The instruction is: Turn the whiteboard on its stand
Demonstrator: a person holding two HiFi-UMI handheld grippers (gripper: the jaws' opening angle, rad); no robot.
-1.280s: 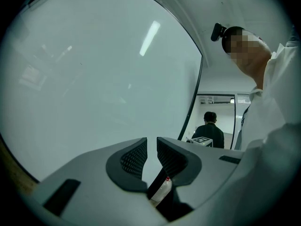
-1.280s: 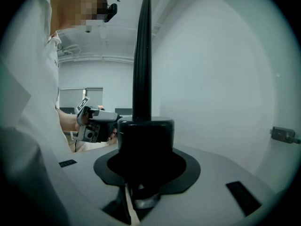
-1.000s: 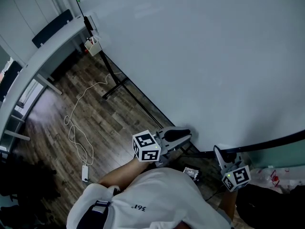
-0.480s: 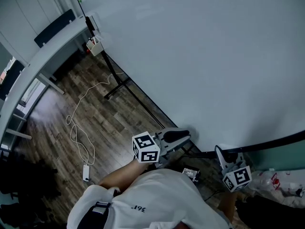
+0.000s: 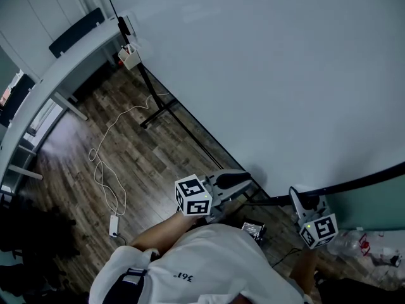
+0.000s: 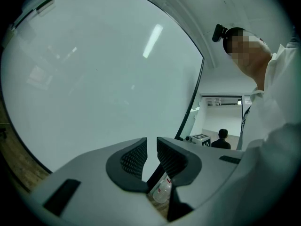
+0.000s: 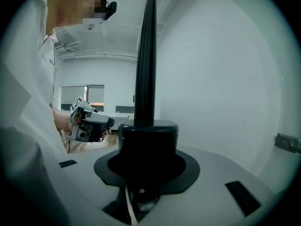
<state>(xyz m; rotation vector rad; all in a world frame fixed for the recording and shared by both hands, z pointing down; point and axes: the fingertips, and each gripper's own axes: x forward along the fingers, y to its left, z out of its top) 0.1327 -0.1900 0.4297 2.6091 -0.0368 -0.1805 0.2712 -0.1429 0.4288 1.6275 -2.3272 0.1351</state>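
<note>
Whiteboard (image 5: 272, 75) up on its stand, black lower edge clamped tight in right gripper (image 5: 297, 198). Left gripper (image 5: 243, 177) just beside same edge, jaws a narrow slit apart, pinching nothing. Beyond, black stand legs (image 5: 158, 109) on wood floor (image 5: 145, 163); white desk (image 5: 69, 62) at board's far end.

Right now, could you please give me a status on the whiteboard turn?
Right gripper clamped on whiteboard edge. Left gripper open, empty, at the board. Cable on floor near stand.
</note>
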